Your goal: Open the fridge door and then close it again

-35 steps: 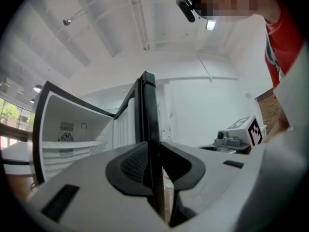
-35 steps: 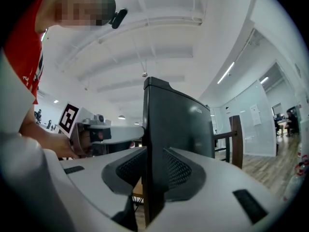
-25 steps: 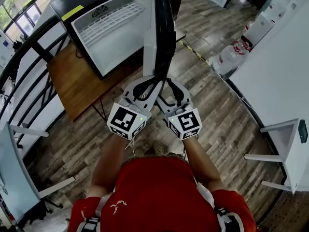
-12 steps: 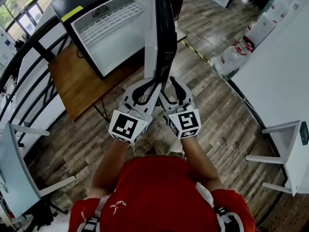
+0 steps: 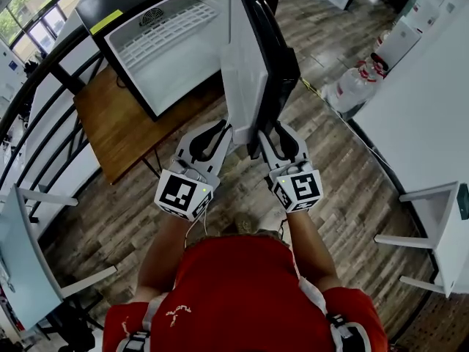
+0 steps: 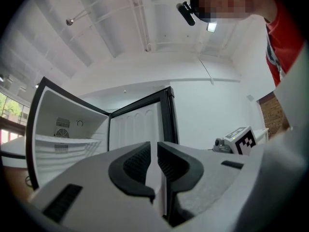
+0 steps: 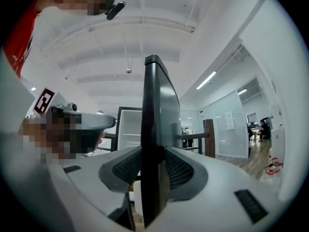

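Black-edged fridge door [image 5: 272, 57], one, sits in two grippers [image 5: 222, 128] [image 5: 268, 133].

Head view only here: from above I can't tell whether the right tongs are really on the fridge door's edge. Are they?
Observer: Yes. In the right gripper view the right tongs have just been closing, and both pads press the dark edge of the fridge door between them.
Operator: And the left tongs?
Observer: The left gripper view shows the left tongs nearly together, with a thin white lip of the door caught between them.
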